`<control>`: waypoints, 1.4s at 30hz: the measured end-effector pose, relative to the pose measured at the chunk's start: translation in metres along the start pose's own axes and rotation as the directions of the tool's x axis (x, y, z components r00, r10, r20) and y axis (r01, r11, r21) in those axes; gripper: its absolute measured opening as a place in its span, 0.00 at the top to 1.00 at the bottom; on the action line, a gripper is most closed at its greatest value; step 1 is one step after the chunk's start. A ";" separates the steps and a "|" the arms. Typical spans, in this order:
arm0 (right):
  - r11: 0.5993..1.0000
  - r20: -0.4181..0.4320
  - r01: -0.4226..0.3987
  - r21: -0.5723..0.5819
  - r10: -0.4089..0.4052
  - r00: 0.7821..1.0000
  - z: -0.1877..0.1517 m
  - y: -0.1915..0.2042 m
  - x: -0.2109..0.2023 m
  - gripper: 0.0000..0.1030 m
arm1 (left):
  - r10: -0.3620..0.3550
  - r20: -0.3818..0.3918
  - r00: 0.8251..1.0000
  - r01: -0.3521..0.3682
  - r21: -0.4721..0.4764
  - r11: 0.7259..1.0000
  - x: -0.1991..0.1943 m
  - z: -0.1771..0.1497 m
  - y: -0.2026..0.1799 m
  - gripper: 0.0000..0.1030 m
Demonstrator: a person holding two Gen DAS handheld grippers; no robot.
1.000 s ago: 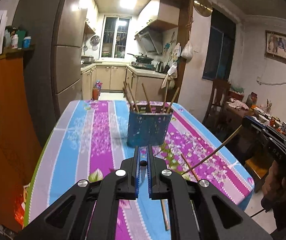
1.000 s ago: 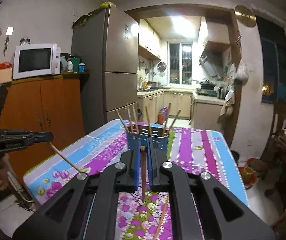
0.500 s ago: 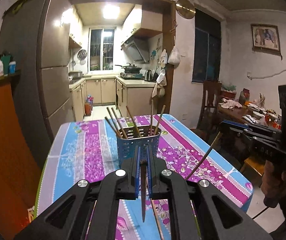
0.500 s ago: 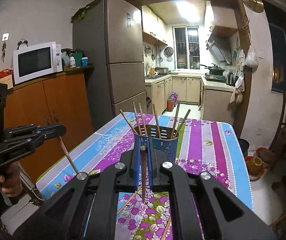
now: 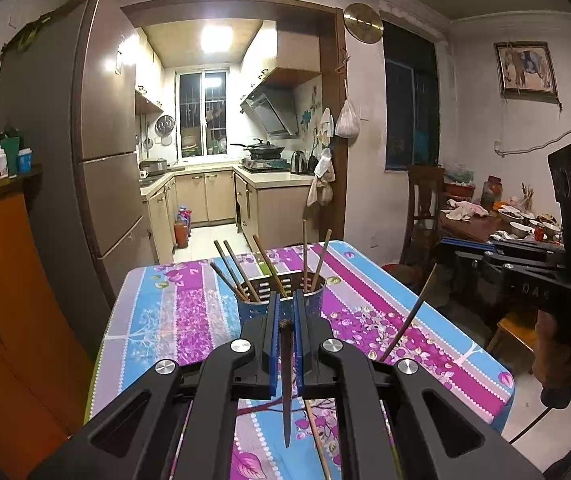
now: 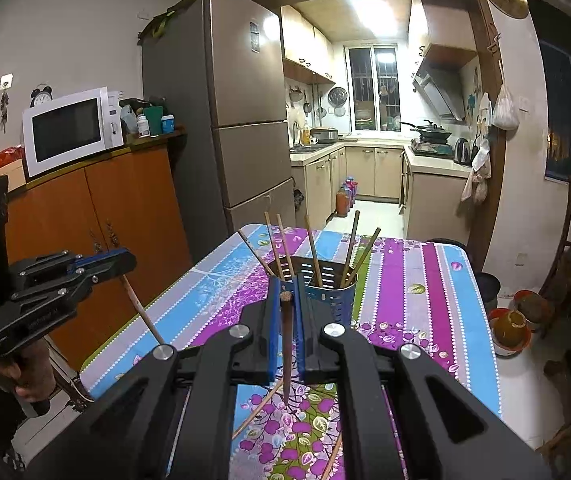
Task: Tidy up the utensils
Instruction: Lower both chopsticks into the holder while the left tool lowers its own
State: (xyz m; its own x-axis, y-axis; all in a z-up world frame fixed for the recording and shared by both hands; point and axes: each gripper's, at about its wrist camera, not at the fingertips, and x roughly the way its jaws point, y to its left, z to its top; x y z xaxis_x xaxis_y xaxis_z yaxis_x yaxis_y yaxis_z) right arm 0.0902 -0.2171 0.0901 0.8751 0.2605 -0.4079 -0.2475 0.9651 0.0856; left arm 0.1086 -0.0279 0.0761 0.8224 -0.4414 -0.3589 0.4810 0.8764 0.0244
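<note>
Room: dim dining area. A table under a striped floral tablecloth (image 5: 365,280) stands in the centre. At left, an orange cabinet (image 6: 97,208) carries a white microwave (image 6: 69,128); a tall refrigerator (image 6: 241,112) stands beside it. Far centre, a doorway opens onto a lit kitchen with a barred window (image 6: 373,84). At right, a dark window (image 5: 409,116) and a framed picture (image 5: 525,68).

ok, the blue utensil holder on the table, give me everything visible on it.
The blue utensil holder is a round, perforated cup, metal or plastic by its look, with slotted dividers inside. It stands upright on the floral tablecloth, beyond both tongs. Six chopsticks lean in it at differing angles, tips up. The right tongs partly hide its near wall; nothing grips it. In the left wrist view it sits mid-table.
</note>
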 end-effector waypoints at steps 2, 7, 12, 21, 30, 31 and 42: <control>1.000 -0.003 0.002 -0.001 -0.002 1.000 0.004 -0.001 0.000 0.95 | -0.002 0.007 1.000 0.002 0.003 1.000 0.000 0.005 -0.001 0.93; 1.000 -0.013 0.000 0.008 0.000 1.000 0.016 -0.005 0.002 0.95 | -0.017 0.020 1.000 0.017 -0.005 1.000 0.007 0.028 0.004 0.93; 1.000 -0.010 -0.004 0.020 0.004 1.000 0.034 -0.009 0.004 0.95 | -0.010 0.045 0.999 0.010 0.014 1.000 0.016 0.058 0.004 0.93; 0.999 0.001 0.036 0.022 -0.036 0.999 0.095 -0.017 0.020 0.95 | -0.020 0.066 0.998 0.019 0.014 1.000 0.039 0.121 0.005 0.93; 0.995 -0.003 0.099 0.032 -0.099 0.995 0.143 -0.030 0.058 0.95 | 0.002 0.077 0.997 0.000 -0.020 1.000 0.083 0.172 0.016 0.93; 0.994 -0.009 0.105 0.032 -0.104 0.994 0.147 -0.032 0.065 0.95 | 0.005 0.072 0.997 -0.004 -0.019 1.000 0.092 0.175 0.017 0.93; 0.989 -0.087 0.137 0.053 -0.132 0.987 0.156 -0.050 0.122 0.95 | 0.017 -0.012 1.000 -0.017 -0.031 0.999 0.160 0.173 0.032 0.93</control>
State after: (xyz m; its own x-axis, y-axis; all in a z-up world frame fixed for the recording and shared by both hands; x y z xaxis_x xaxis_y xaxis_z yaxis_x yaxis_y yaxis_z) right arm 0.2741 -0.2297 0.1780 0.8605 0.1271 -0.4933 -0.1023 0.9918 0.0771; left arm 0.3082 -0.1041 0.1805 0.8268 -0.4244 -0.3692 0.4571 0.8894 0.0014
